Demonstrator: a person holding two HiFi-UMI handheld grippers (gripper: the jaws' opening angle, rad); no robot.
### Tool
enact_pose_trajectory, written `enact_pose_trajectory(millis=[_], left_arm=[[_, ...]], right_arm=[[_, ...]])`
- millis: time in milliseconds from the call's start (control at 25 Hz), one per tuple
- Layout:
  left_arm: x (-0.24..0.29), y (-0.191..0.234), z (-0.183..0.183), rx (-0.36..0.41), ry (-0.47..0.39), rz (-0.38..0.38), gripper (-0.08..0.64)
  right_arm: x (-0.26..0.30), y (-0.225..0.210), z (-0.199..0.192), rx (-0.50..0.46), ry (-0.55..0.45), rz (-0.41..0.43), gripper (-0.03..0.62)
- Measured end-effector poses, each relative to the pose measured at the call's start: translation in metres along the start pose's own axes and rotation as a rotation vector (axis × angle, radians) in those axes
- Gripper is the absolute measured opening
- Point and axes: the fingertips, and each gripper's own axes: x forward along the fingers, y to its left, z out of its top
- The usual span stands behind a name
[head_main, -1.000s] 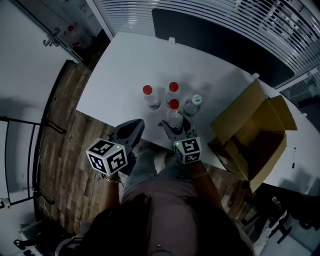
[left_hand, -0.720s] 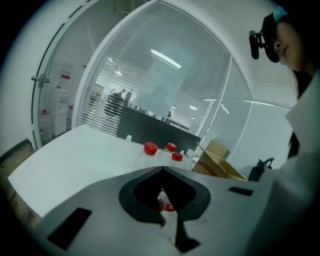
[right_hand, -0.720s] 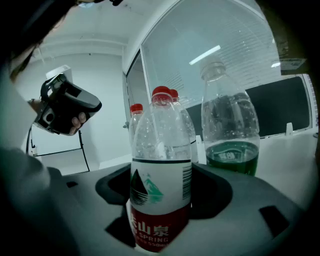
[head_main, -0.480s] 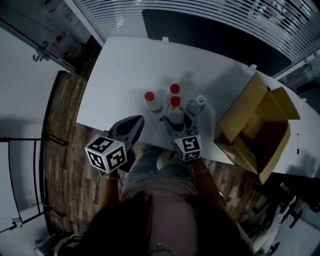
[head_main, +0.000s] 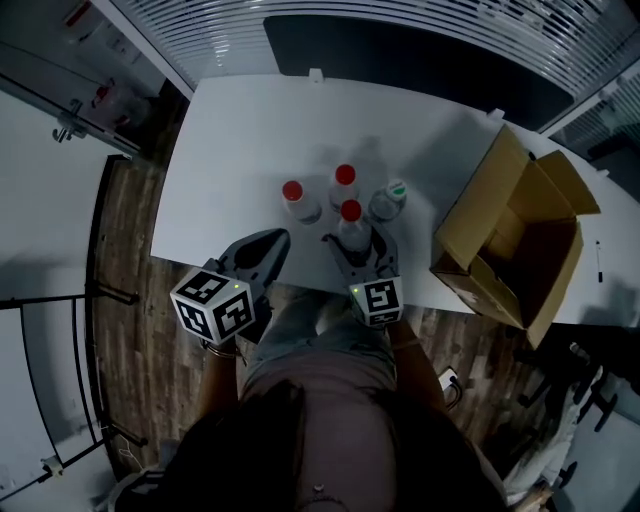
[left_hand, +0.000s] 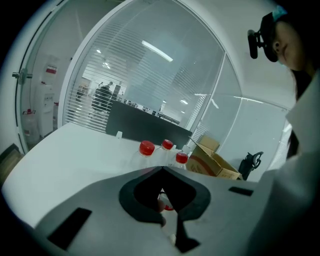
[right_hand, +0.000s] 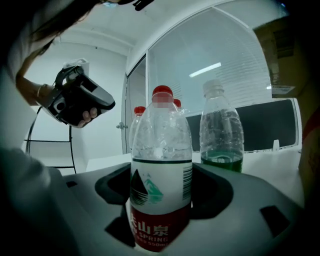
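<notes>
My right gripper (head_main: 354, 243) (right_hand: 161, 192) is shut on a clear water bottle (head_main: 351, 222) (right_hand: 161, 165) with a red cap and a red and white label, upright at the near edge of the white table (head_main: 240, 140). Just beyond it stand two more red-capped bottles (head_main: 294, 196) (head_main: 344, 181). A bottle with a white cap and green label (head_main: 390, 200) (right_hand: 221, 137) stands to their right. My left gripper (head_main: 266, 247) (left_hand: 162, 170) hovers at the table's near edge, left of the bottles, shut on nothing.
An open cardboard box (head_main: 512, 245) lies at the table's right end. A dark panel (head_main: 400, 55) runs along the far edge before slatted glass. Wooden floor (head_main: 120, 290) shows left of the table. The person's body fills the lower head view.
The head view has drifted, so the table sits a little higher and further left in the picture. Both grippers keep their places; the right one still holds the bottle. The green-labelled bottle looks slightly further off.
</notes>
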Motion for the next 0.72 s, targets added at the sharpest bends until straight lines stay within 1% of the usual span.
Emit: enact_pose_trajectory(millis=[120, 240, 720], left_arm=[[0.002, -0.001, 0.0, 0.008, 0.011, -0.016, 0.006], [0.004, -0.004, -0.002, 0.016, 0.02, -0.031, 0.006], [0.007, -0.013, -0.005, 0.044, 0.042, -0.083, 0.006]], right_arm=[[-0.007, 0.001, 0.0, -0.018, -0.017, -0.025, 0.322], [-0.014, -0.001, -0.001, -0.015, -0.022, -0.046, 0.322], [-0.029, 0.004, -0.013, -0.008, 0.026, -0.075, 0.322]])
